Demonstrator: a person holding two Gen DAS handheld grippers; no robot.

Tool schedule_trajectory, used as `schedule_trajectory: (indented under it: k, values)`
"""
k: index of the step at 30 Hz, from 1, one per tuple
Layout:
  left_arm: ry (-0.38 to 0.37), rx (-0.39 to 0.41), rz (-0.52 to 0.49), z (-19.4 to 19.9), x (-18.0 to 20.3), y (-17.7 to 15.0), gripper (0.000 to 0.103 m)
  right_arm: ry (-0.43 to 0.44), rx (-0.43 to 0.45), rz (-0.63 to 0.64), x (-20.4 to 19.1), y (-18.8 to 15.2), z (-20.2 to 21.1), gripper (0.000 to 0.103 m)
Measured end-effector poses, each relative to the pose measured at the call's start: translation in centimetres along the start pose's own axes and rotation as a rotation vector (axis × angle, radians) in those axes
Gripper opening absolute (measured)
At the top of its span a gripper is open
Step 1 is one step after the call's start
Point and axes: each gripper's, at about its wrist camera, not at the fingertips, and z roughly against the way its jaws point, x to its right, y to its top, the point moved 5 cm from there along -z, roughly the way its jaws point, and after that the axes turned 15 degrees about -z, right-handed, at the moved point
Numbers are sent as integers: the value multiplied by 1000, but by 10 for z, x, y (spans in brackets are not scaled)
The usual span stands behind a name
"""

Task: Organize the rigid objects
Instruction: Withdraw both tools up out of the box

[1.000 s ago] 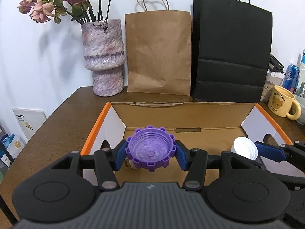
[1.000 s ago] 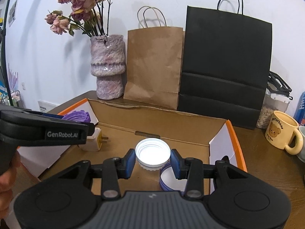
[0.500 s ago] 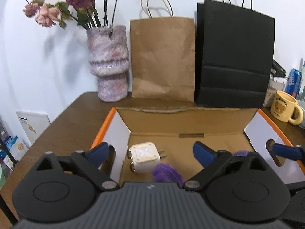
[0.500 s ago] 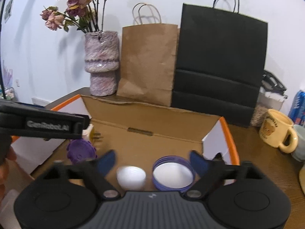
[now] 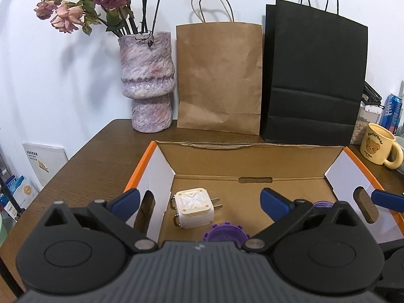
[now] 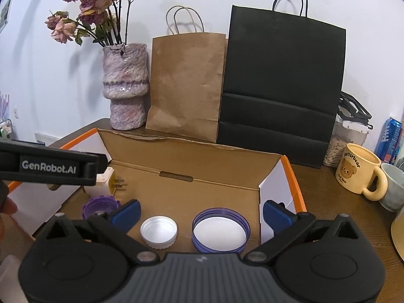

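Both tools gape wide, holding nothing.

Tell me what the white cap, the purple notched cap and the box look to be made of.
White cap: likely plastic, smooth, with moulded threads inside and a ribbed rim. Purple notched cap: looks like slightly translucent plastic with moulded teeth. Box: cardboard, matte brown inside, white side flaps, orange outer edge.

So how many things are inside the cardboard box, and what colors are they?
Purple: 1, the toothed purple cap.
White: 2, the white cap and the white charger plug.
Blue and white: 1, the blue-rimmed lid.
Total: 4 things in the cardboard box.
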Motion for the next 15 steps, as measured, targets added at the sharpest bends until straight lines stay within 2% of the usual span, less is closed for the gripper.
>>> schedule_trajectory:
  k: [15]
  values:
    - [0, -1, 2, 3, 1, -1, 103, 3, 4, -3, -2, 0, 4, 103]
